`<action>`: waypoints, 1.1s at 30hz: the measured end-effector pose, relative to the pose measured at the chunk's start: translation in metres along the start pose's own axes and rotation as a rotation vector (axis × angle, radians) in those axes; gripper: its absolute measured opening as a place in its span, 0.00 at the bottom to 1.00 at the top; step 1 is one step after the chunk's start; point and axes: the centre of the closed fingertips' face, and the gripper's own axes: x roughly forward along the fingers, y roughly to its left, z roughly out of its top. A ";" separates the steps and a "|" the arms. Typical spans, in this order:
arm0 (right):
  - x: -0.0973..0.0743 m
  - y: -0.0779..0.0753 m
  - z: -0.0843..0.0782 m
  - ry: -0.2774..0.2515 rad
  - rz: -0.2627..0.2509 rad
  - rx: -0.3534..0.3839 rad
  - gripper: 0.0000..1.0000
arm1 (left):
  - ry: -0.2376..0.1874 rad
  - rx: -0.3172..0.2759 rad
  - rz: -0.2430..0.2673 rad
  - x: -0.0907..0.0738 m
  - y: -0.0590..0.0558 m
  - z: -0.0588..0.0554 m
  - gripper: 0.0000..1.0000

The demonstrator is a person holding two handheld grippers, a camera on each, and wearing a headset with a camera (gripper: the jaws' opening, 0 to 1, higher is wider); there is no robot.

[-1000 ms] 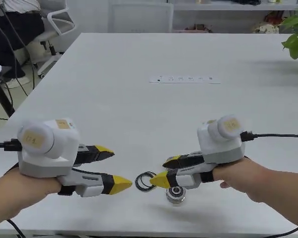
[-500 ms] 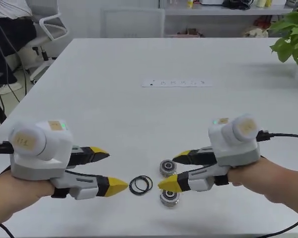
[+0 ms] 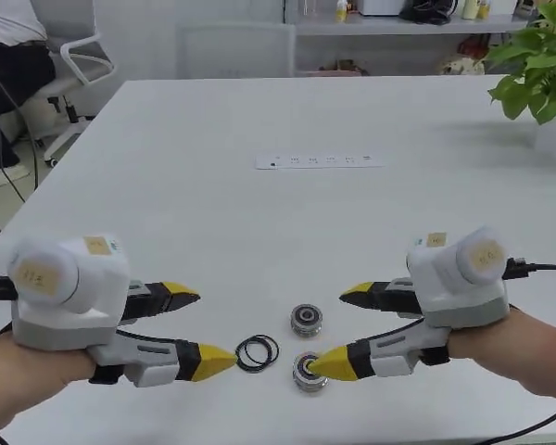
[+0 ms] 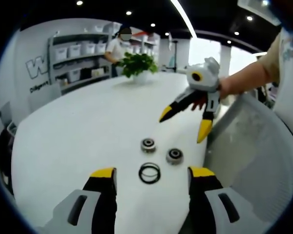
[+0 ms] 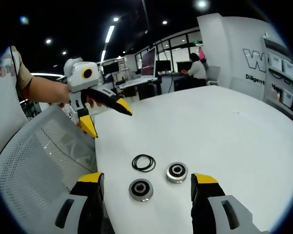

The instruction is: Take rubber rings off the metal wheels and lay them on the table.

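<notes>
Two black rubber rings (image 3: pixel 257 352) lie overlapped on the white table (image 3: pixel 259 222), seen too in the left gripper view (image 4: pixel 149 173) and the right gripper view (image 5: pixel 143 163). Two metal wheels with dark rims rest just right of them: one farther (image 3: pixel 306 319), one nearer (image 3: pixel 309 371). My left gripper (image 3: pixel 215 326) is open, its yellow tips left of the rings and clear of them. My right gripper (image 3: pixel 326 329) is open as well, with its lower fingertip beside the nearer wheel and nothing between its jaws.
A white power strip (image 3: pixel 320 161) lies flat mid-table. A potted plant (image 3: pixel 533 79) stands at the far right corner. An office chair (image 3: pixel 74 65) is beyond the table's left side. The near table edge runs just below both grippers.
My right gripper has drawn back to the right, away from the rings, uncovering the farther wheel. The rings stay flat on the table. The left gripper has hardly moved.
</notes>
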 end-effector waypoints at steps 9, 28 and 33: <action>-0.022 -0.011 -0.006 -0.014 -0.046 -0.011 0.75 | -0.008 -0.003 0.002 -0.001 -0.001 0.000 0.63; -0.050 -0.009 -0.023 -0.018 -0.113 -0.049 0.82 | -0.034 0.043 0.010 -0.012 -0.013 0.005 0.70; -0.053 -0.004 -0.028 -0.009 -0.111 -0.063 0.84 | -0.018 0.056 0.020 -0.015 -0.012 -0.001 0.74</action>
